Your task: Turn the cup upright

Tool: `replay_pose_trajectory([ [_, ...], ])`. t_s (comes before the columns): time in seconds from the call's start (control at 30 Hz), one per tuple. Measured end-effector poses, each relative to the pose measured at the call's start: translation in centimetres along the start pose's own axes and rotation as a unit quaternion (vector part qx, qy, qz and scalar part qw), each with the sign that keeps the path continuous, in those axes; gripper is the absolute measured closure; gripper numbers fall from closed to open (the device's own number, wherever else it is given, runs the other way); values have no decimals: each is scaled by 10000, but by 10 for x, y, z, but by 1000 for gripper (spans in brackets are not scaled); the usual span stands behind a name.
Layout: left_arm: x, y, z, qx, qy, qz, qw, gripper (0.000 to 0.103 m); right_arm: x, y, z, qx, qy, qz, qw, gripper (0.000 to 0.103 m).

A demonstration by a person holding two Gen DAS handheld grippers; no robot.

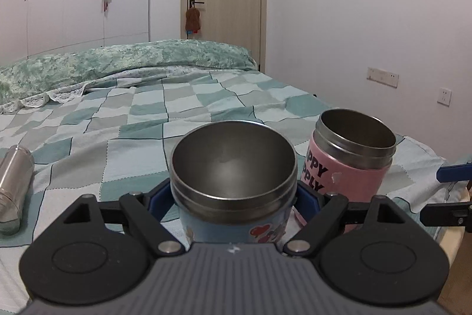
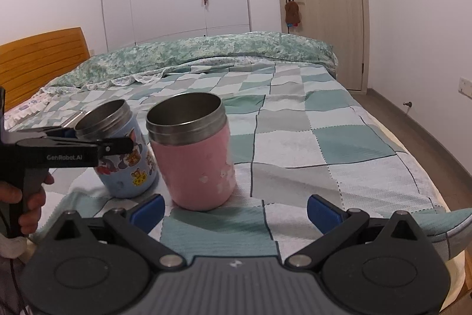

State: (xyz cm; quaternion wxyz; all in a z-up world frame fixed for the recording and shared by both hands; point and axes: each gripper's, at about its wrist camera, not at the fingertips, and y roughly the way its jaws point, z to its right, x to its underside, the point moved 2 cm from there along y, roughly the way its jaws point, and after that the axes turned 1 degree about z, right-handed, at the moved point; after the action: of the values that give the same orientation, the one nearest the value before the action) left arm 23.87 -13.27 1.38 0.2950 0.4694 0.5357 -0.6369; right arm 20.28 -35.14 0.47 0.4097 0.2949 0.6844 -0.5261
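The left gripper (image 1: 234, 202) has its jaws closed against the blue cup (image 1: 233, 182), which stands mouth up on the checked bedspread (image 1: 141, 120). Just right of those jaws stands the pink cup (image 2: 194, 155), also upright. The right gripper (image 2: 236, 207) sits spread wide and holds nothing, the pink cup just ahead of its left finger.

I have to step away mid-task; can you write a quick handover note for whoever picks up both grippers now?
Left gripper: shut on the blue cartoon-print steel cup, mouth up on the checked bedspread.
Right gripper: open, empty, just short of the pink steel cup, which stands upright beside the blue one.
Done: both cups mouth-up.
Left: release the blue cup.
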Motion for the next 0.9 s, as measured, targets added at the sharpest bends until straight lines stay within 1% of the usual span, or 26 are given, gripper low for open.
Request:
replay_pose_trajectory([
  [0.03, 0, -1, 1, 9, 40, -3, 10000, 17, 0, -1, -1, -8, 8, 14, 10000, 0],
  [0.07, -1, -2, 2, 65, 55, 10, 10000, 10, -1, -2, -3, -12, 13, 27, 10000, 0],
  [0.1, -2, -6, 3, 189, 57, 20, 9998, 0, -1, -3, -4, -11, 14, 42, 10000, 0],
  [0.13, -3, -13, 3, 280, 53, 100, 9995, 0, -2, -5, -6, -5, 15, 56, 10000, 0],
  [0.2, -7, -29, 3, 298, 43, 309, 9991, 0, -3, -10, -11, -12, 13, 85, 10000, 0],
  [0.3, -14, -58, -2, 193, 24, 573, 9982, 0, -5, -22, -23, -69, 3, 185, 9998, 0],
  [0.4, -16, -92, -12, 109, -17, 728, 9973, 0, -7, -36, -41, -181, -8, 360, 9992, 0],
  [0.47, -15, -116, -23, -8, -80, 825, 9966, 0, -7, -45, -56, -286, -2, 483, 9984, 0],
  [0.5, -12, -129, -28, -126, -118, 887, 9959, 0, -7, -48, -64, -329, -2, 536, 9980, 0],
  [0.57, -4, -153, -41, -322, -190, 954, 9947, 0, -2, -55, -83, -424, -24, 651, 9970, 0],
  [0.63, 10, -176, -54, -417, -338, 947, 9941, 0, 3, -58, -101, -520, -34, 731, 9960, 0],
  [0.67, 16, -184, -60, -451, -392, 933, 9938, 0, 7, -59, -110, -571, -46, 768, 9954, 0],
  [0.77, 40, -206, -74, -741, -459, 920, 9919, 0, 20, -62, -134, -669, -57, 898, 9937, 0],
  [0.9, 73, -223, -85, -1247, -399, 888, 9874, 0, 36, -66, -157, -601, -135, 1082, 9922, 0],
])
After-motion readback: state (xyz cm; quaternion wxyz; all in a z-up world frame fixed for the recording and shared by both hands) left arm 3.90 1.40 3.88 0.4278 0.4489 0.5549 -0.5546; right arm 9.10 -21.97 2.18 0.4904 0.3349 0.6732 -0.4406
